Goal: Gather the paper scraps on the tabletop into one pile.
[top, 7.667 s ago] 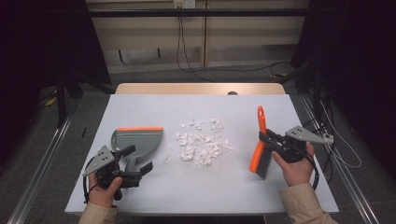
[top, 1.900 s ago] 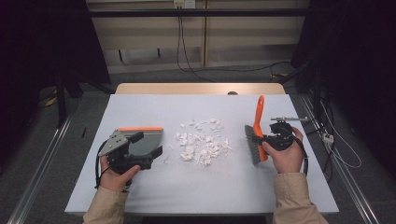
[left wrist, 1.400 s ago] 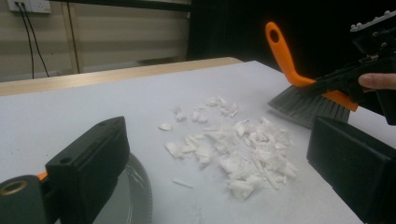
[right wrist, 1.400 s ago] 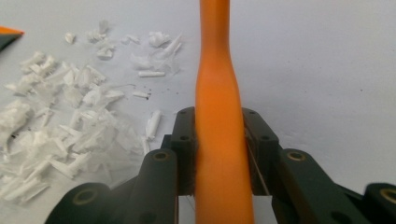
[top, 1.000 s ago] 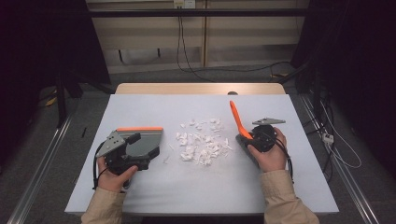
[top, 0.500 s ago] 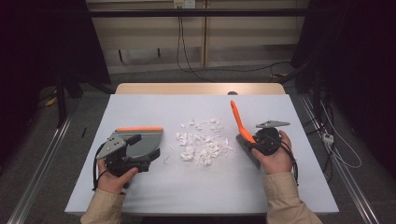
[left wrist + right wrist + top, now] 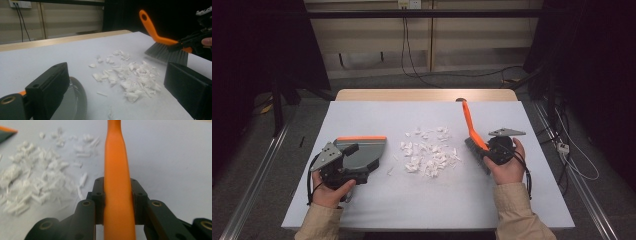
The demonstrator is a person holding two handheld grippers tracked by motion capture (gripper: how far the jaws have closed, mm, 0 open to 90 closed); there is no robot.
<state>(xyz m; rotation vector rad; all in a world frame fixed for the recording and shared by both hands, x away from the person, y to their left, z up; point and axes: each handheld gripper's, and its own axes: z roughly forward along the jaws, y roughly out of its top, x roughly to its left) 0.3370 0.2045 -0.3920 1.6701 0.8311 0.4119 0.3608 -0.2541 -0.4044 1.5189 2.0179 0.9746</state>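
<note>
While the right gripper [image 7: 492,150] sits at the right of the table [image 7: 422,210], its jaws have just been closing and now clamp the orange handle of the brush [image 7: 473,131], pads pressed on both sides of it, as the right gripper view shows. Brush stands tilted, handle pointing up and away from the person, grey bristles low near the tabletop, just right of the scraps [image 7: 428,152]. Scraps: loose heap of white bits mid-table, between brush and dustpan [image 7: 362,152]. Dustpan lies flat at left, orange lip on its far edge, open mouth toward the heap, a small gap between them. Left gripper [image 7: 347,165] rests at the dustpan's near end; in the left gripper view its two black jaws stand wide apart, one beside the pan's rounded rim; whether they grip the pan or its handle I cannot tell. Brush bristles [image 7: 166,52] hang just past the heap in that view, not touching the scraps.
</note>
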